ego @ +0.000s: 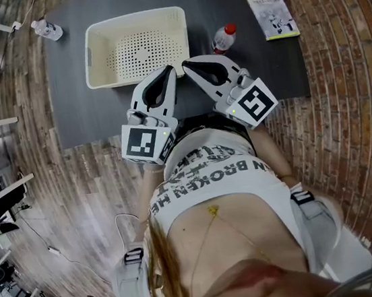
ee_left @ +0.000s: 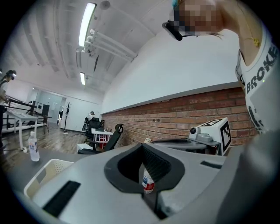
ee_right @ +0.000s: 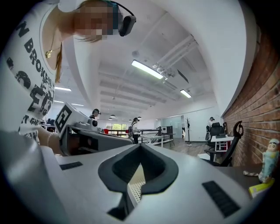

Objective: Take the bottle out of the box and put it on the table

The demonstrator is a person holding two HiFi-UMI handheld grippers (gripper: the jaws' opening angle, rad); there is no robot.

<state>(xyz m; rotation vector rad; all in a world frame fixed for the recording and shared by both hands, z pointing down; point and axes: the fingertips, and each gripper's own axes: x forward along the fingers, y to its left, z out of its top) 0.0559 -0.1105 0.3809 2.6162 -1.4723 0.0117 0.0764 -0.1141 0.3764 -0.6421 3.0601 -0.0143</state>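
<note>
A small red-capped bottle [ego: 224,38] stands upright on the dark table [ego: 79,111], just right of the cream perforated box [ego: 135,46], which looks empty. My two grippers are held close to the person's body at the table's near edge, pointing level toward the box. The left gripper [ego: 170,69] is shut with nothing in it. The right gripper [ego: 185,62] is shut and empty too. In the left gripper view the bottle [ee_left: 148,181] shows through the opening behind the shut jaws. The right gripper view shows the box wall [ee_right: 135,186] the same way.
A clear water bottle [ego: 46,29] stands at the table's far left corner. A yellow-edged booklet [ego: 270,12] and a small figurine [ee_right: 267,159] sit at the far right. A brick wall [ego: 348,89] runs along the right; office chairs and desks stand beyond.
</note>
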